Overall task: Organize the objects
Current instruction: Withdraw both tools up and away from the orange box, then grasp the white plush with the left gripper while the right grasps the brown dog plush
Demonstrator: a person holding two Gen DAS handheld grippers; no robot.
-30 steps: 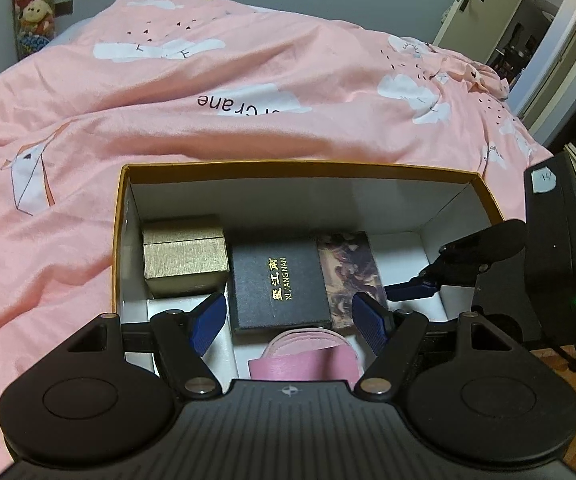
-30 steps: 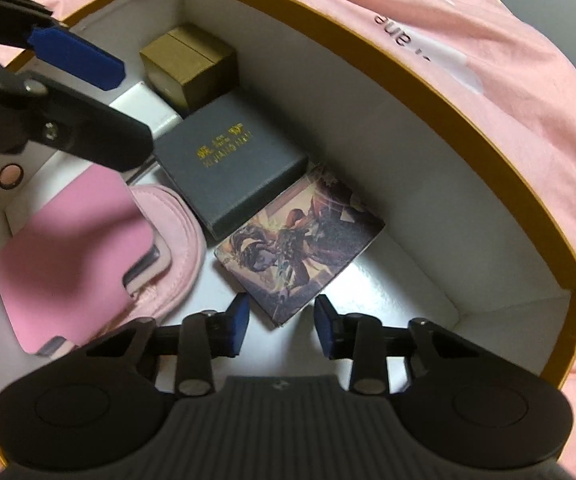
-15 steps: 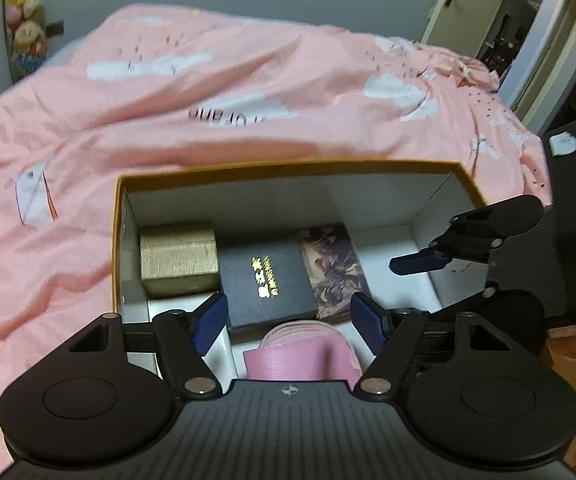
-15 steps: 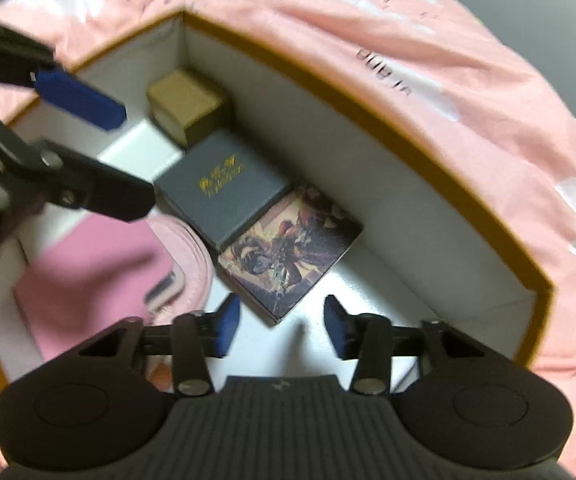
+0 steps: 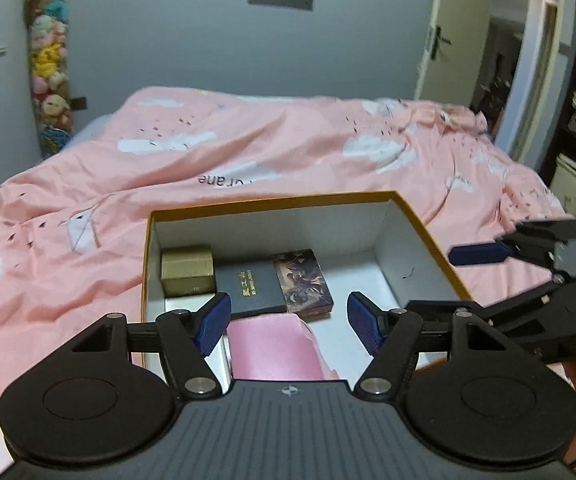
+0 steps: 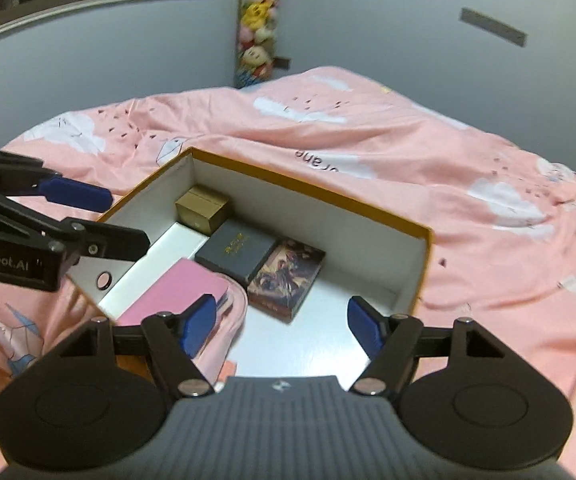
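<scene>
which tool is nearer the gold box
Left. Left tool is at the carton end with the gold box; the right tool, empty jaws opening, is at the opposite end.

Open box on the bed, with several things inside

We see the box (image 5: 419, 224) lying on the bedcover (image 5: 248, 152), near its close edge. Inside, along the far wall, three items stand in a row, touching: the small carton (image 5: 187, 271) at left, the flat case (image 5: 248, 288) in the middle, the picture box (image 5: 301, 280) at right. Nearer than them lies the pouch (image 5: 272, 348). The right part of the box floor is bare.
</scene>
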